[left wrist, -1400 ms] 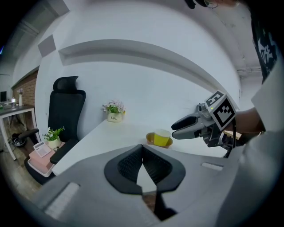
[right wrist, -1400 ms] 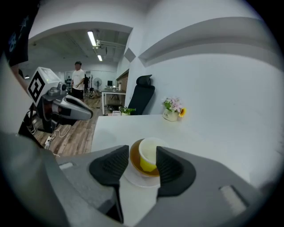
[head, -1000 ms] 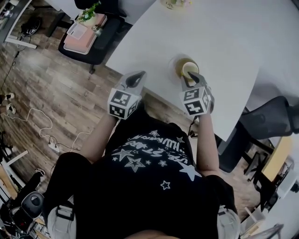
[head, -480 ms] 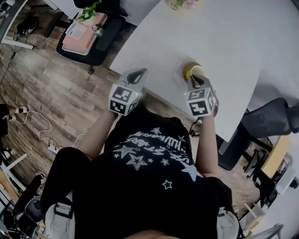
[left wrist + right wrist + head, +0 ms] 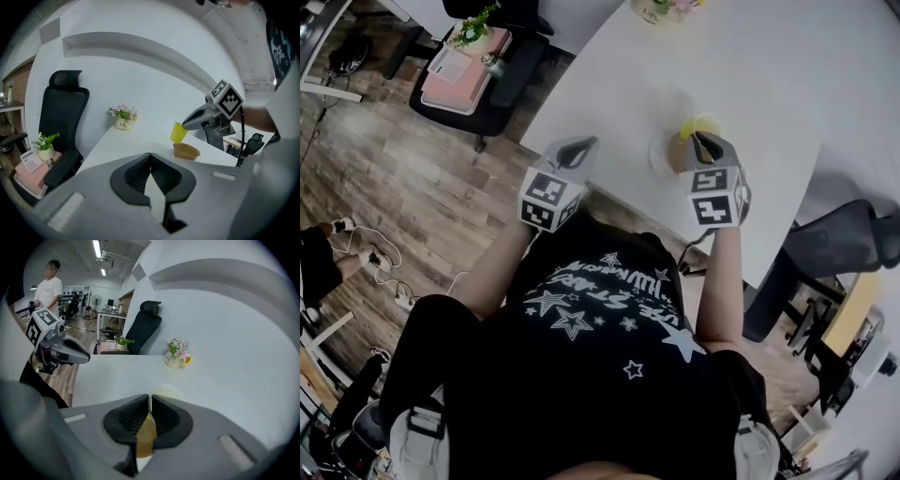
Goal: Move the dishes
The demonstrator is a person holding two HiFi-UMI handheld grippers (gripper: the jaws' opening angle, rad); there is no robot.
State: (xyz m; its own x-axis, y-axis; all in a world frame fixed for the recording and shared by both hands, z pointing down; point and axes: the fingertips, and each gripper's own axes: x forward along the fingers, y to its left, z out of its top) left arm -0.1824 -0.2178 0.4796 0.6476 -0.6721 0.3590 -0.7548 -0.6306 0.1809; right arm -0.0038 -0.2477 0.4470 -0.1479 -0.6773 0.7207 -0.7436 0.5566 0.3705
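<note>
A yellow cup [image 5: 689, 128] hangs tilted just above a brown bowl [image 5: 664, 152] on the white table [image 5: 750, 75]. My right gripper [image 5: 701, 141] has just been closing and is shut on the cup's rim, the wall between its pads. In the left gripper view the cup [image 5: 178, 132] is clear of the bowl [image 5: 186, 151], held by the right gripper [image 5: 185, 125]. In the right gripper view the cup [image 5: 146, 439] shows between and below the right gripper's [image 5: 150, 401] jaws. My left gripper [image 5: 578, 147] hovers at the table's near edge, left of the bowl. The left gripper [image 5: 150, 157] is shut and empty.
A small flower pot [image 5: 661, 7] stands at the table's far side. A black chair [image 5: 478, 70] left of the table carries a pink box and a plant. Another office chair [image 5: 844, 244] stands by the table's right edge. A person in white [image 5: 49, 287] stands far off.
The right gripper has closed on the yellow cup and lifted it up and to the right, out of the bowl. The left gripper has drifted slightly along the table edge.
</note>
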